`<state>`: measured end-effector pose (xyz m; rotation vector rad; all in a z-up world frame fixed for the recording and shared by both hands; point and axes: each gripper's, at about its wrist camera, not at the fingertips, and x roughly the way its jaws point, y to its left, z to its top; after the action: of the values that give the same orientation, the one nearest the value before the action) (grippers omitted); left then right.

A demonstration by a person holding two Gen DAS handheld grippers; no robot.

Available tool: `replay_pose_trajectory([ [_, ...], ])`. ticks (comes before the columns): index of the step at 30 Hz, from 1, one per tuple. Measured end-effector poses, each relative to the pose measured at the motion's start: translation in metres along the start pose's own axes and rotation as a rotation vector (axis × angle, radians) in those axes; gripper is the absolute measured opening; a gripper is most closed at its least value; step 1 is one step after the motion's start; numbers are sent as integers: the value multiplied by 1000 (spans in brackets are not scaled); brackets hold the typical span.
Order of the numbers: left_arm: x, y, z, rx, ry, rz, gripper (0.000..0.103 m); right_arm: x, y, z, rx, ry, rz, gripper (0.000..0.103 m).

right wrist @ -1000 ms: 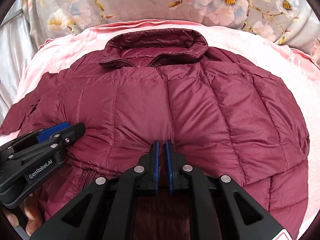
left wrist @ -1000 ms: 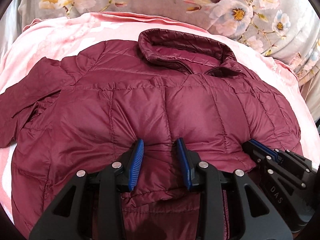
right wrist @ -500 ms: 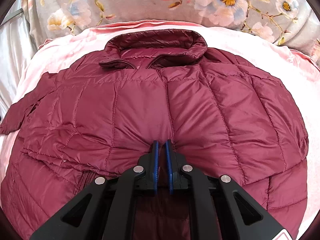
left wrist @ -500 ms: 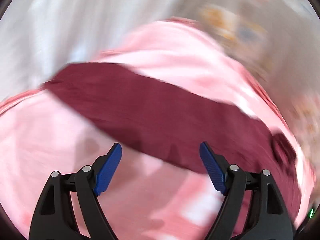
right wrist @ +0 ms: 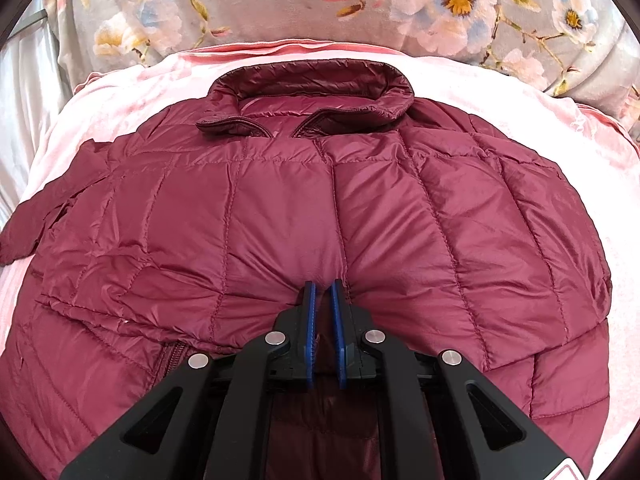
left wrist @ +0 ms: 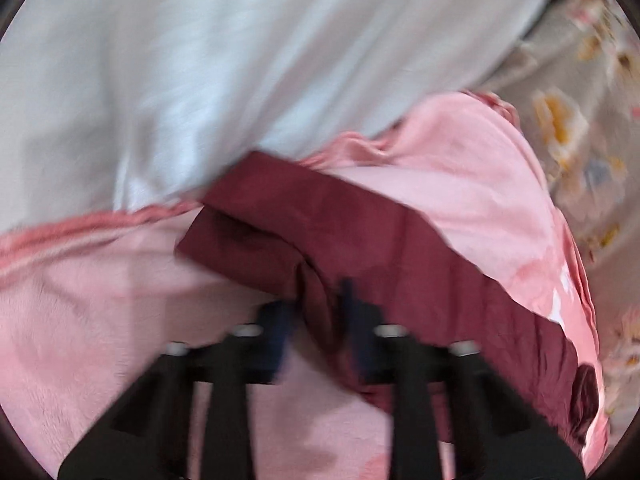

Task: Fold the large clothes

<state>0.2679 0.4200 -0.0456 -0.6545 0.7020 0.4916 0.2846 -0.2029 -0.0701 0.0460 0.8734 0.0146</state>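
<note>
- Left of the maroon puffer jacket, its sleeve stretches out over the pink blanket, the cuff near a white sheet.
- Left gripper, blurred, has just been closing; its jaws now pinch a fold of that sleeve.
- At the jacket's near hem, right gripper is clamped nearly closed on a pleat of fabric.
- Beyond the collar lies floral bedding.

No text, label, brand, number or sign could be read in either view. At the lower right edge of the right wrist view a white sticker corner with a red line showed, too cropped to read.
</note>
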Motion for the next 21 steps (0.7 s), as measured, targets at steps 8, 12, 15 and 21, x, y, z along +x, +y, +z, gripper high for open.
replay_pose_trajectory([
  [8,-121,-169,-23,417,-256,-219,3,0,-1,0,14,-2,11,10],
  [12,-180,-275,-82,620,-254,-446,3,-7,-8,0,50,-19,33,31],
  [15,-202,-337,-138,745,-188,-576,3,-29,-19,-2,85,-69,59,50],
  [21,-194,-413,-268,956,-9,-674,3,-69,-60,-16,148,-77,102,50],
])
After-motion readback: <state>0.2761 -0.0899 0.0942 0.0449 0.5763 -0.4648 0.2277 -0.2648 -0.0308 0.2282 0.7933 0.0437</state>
